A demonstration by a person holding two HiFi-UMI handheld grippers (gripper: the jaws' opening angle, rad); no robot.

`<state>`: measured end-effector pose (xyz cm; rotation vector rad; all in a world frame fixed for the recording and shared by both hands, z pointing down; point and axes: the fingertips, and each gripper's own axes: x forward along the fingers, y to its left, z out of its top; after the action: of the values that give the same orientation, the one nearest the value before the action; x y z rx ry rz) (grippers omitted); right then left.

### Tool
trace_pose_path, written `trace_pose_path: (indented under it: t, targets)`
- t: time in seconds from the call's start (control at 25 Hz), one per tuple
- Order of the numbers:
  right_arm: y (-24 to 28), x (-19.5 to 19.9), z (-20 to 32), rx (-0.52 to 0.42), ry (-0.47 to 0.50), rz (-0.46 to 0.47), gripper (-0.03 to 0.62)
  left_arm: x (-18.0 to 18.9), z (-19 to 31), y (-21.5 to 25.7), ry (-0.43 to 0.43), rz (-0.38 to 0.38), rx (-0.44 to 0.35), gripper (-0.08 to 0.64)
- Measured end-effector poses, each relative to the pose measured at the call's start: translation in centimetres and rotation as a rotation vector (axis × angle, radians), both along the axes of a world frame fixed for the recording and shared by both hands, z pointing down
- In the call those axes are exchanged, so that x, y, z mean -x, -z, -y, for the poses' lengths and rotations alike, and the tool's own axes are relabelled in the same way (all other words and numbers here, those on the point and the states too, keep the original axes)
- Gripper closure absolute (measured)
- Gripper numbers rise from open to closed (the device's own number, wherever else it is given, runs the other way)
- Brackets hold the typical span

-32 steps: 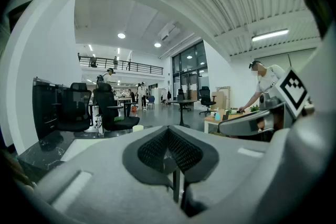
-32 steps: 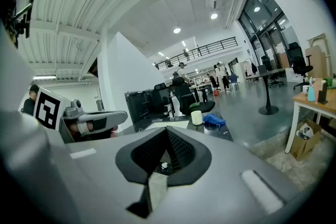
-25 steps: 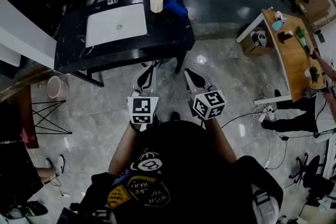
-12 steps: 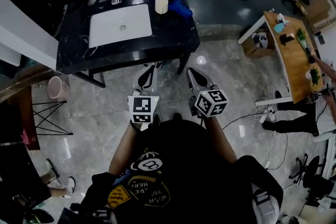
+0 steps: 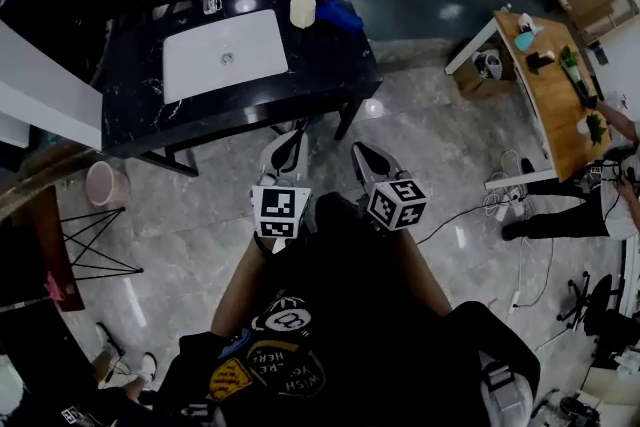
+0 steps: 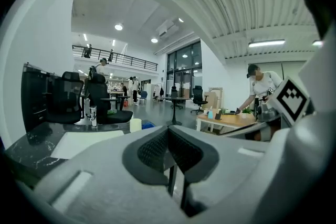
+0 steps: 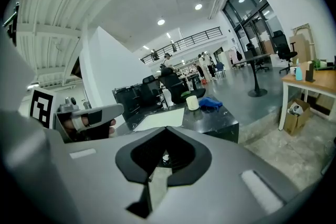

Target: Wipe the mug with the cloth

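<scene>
I hold both grippers close to my body, the left gripper (image 5: pixel 283 150) and right gripper (image 5: pixel 368 158) each with jaws pressed together on nothing. The mug (image 5: pixel 302 10) stands upright at the far edge of the black table (image 5: pixel 320 65), well ahead, nearly in line with my left gripper. The blue cloth (image 5: pixel 338 13) lies just right of it, toward my right gripper.

Cream mug (image 5: pixel 302 11), plain and cylindrical, upright near the far edge of the black worktop (image 5: pixel 320 65), toward the far right corner. Handle not made out. Blue cloth (image 5: pixel 338 13), crumpled in a loose heap just right of the mug, nearer the right edge. Touching or narrowly apart: cannot tell.
</scene>
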<state>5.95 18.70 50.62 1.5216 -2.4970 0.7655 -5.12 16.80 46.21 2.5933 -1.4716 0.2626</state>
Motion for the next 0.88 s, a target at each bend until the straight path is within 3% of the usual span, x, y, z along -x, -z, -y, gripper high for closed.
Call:
trace_pose_path:
  t: [0.32,0.56,0.72,0.88]
  targets:
    - [-1.8,0.3,5.5,0.032,0.021,-0.006,0.589,0.9,5.3,-2.0,0.038,-0.012,0.040,0.554]
    - [-2.5,-0.2,14.6,-0.011,0.096,-0.018,0.591,0.0,14.6,-3.2,0.041,-0.042,0.026,0.554]
    - [-2.9,-1.8,21.2,-0.063,0.133,-0.029,0.589,-0.9,21.1,-3.8,0.053,-0.004,0.003,0.554]
    - [-5.8,-3.2,27.1,-0.026,0.180,-0.041,0.589,-2.0,25.7,-4.9,0.065,0.028,0.015,0.554]
